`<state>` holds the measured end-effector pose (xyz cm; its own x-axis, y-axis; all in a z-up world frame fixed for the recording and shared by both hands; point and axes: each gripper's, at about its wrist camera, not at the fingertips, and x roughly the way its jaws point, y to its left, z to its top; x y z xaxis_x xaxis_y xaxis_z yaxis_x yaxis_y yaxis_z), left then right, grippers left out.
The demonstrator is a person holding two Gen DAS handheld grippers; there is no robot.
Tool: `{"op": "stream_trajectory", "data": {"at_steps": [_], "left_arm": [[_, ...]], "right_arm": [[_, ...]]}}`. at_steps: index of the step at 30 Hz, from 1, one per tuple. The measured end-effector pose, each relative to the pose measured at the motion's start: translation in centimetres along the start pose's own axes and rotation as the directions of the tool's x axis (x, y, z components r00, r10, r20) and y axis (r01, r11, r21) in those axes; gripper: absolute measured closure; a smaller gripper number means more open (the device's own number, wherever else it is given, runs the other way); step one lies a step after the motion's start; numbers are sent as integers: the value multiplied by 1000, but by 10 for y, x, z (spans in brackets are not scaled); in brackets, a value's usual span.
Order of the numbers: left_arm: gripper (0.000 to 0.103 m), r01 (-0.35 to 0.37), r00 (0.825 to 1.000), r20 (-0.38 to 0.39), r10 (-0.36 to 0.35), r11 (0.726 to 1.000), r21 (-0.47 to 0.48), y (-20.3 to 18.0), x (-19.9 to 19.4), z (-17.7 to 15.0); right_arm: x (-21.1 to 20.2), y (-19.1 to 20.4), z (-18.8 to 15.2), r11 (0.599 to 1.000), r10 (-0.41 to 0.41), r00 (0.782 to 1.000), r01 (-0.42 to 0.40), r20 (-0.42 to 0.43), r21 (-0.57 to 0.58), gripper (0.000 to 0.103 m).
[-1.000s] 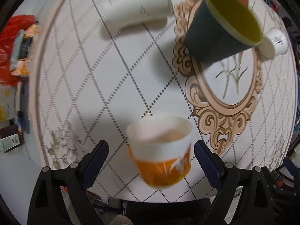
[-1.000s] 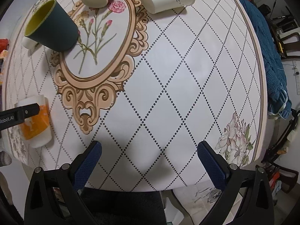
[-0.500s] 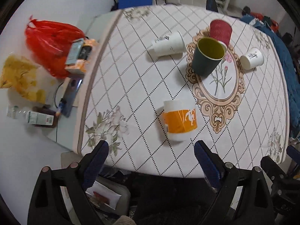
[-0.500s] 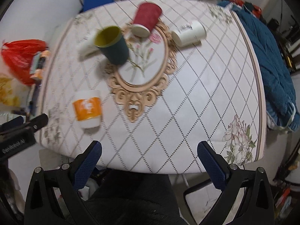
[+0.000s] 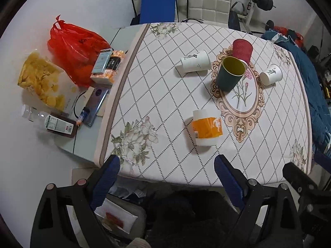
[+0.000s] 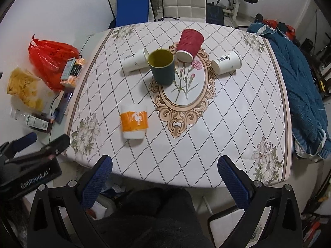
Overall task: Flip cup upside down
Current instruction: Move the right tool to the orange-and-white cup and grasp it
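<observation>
"GenRobot.AI" stands on the left gripper (image 6: pixel 44 144) body (the paper cups' black characters are unreadable).

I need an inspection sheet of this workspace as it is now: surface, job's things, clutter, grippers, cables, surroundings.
Surface: table with diamond-pattern cloth and oval flower motif.
Job's things: orange-banded cup stands alone, wide end down; neither gripper touches it.
Clutter: dark green cup upright; red cup and two white paper cups lie on their sides.
Grippers: left gripper open, empty; right gripper open, empty; both off the near edge.
Cables: thin cable on the side table.
Surroundings: red bag, chairs, blue blanket.
</observation>
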<state>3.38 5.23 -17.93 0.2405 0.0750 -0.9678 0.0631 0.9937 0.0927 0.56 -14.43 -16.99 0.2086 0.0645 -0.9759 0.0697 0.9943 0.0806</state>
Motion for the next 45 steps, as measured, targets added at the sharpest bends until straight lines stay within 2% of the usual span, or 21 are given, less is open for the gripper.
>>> {"op": "stream_trajectory", "data": {"at_steps": [8,11,16,19,21,22,24,26,27,28,29,30,31,32,34,35,36,37,41,43,45], "left_arm": [[10,15,1000,21,-14,1000,-26,40,12,8],[2,-12,1000,10,13,999,-43,54,28,13],[2,-42,999,-35,38,994,-99,77,66,16],[1,-70,995,-83,59,990,-126,84,90,15],[2,-76,991,-118,59,986,-147,86,104,13],[2,-84,989,-133,63,984,-157,87,111,12],[2,-94,984,-166,64,979,-181,88,124,10],[2,-101,979,-193,59,972,-214,90,135,7],[2,-101,977,-204,54,968,-228,92,140,6],[2,-100,975,-216,46,965,-244,93,145,6],[2,-101,973,-227,41,960,-259,94,150,5],[2,-106,970,-240,39,956,-275,95,155,4],[2,-108,968,-250,34,951,-290,95,160,3],[2,-111,966,-258,30,946,-306,96,164,1],[1,-115,962,-273,22,938,-328,97,171,-1],[1,-118,959,-283,18,933,-341,97,176,-3],[1,-123,957,-290,18,929,-348,97,180,-4],[1,-130,954,-299,20,925,-356,98,184,-6],[1,-135,945,-328,2,913,-384,100,197,-12],[1,-143,941,-339,3,910,-388,99,204,-15],[1,-145,937,-348,-2,907,-395,100,210,-16]], "right_arm": [[-1,34,2,1000,-8,1000,8,18,28,0],[6,41,8,1000,-20,999,20,26,15,0],[30,55,29,988,-37,999,42,36,-147,0],[51,74,43,928,-116,993,121,34,-352,0],[65,89,48,845,-169,985,162,34,-510,0],[73,98,48,785,-199,979,189,49,-590,0],[88,116,44,622,-252,962,243,103,-745,0],[107,133,34,396,-286,943,277,169,-876,0],[112,138,31,330,-292,938,281,186,-901,0],[121,142,26,227,-296,932,283,211,-932,0],[131,146,18,84,-294,923,284,248,-955,0],[137,148,14,8,-291,919,282,267,-959,0],[145,151,6,-103,-279,915,274,292,-956,0],[153,150,-4,-254,-250,912,262,325,-931,2],[164,150,-19,-427,-214,910,241,356,-872,2],[173,145,-28,-543,-187,910,218,370,-811,2],[177,143,-32,-592,-175,911,206,374,-779,2],[185,138,-40,-686,-151,916,174,372,-707,2],[205,114,-59,-891,-65,925,115,374,-440,2],[214,101,-66,-950,-24,929,94,371,-298,2],[222,90,-68,-982,8,932,76,362,-173,2]]}}
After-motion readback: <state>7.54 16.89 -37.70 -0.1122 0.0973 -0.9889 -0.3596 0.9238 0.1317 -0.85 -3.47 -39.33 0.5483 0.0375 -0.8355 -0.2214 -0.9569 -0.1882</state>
